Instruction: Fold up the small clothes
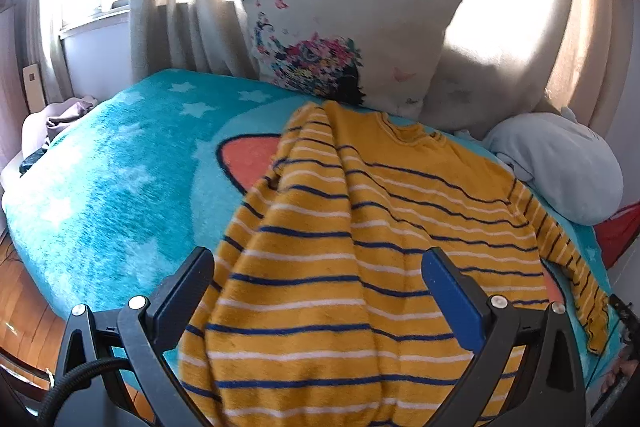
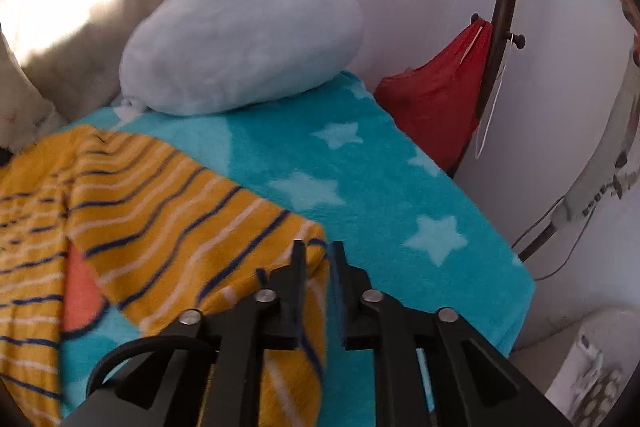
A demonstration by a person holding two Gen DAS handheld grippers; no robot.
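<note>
A yellow sweater point(image 1: 400, 211) with navy and white stripes lies spread on the teal star blanket point(image 1: 120, 179). My left gripper point(image 1: 320, 263) is open, its fingers wide apart on either side of the sweater's raised body and not pressing on it. In the right wrist view the sweater point(image 2: 80, 227) fills the left side. Its sleeve point(image 2: 192, 227) runs up to my right gripper point(image 2: 319, 251), whose fingers stand close together with the sleeve's fabric pinched between them. The cuff end hangs down below the fingers.
A floral pillow point(image 1: 344, 27) leans on the curtains at the back. A pale blue plush cushion point(image 2: 240, 39) sits on the blanket's point(image 2: 360, 179) far corner. A red cloth point(image 2: 436, 107) hangs on a wooden stand point(image 2: 500, 27) beside the bed. Wood floor point(image 1: 24, 307) lies to the left.
</note>
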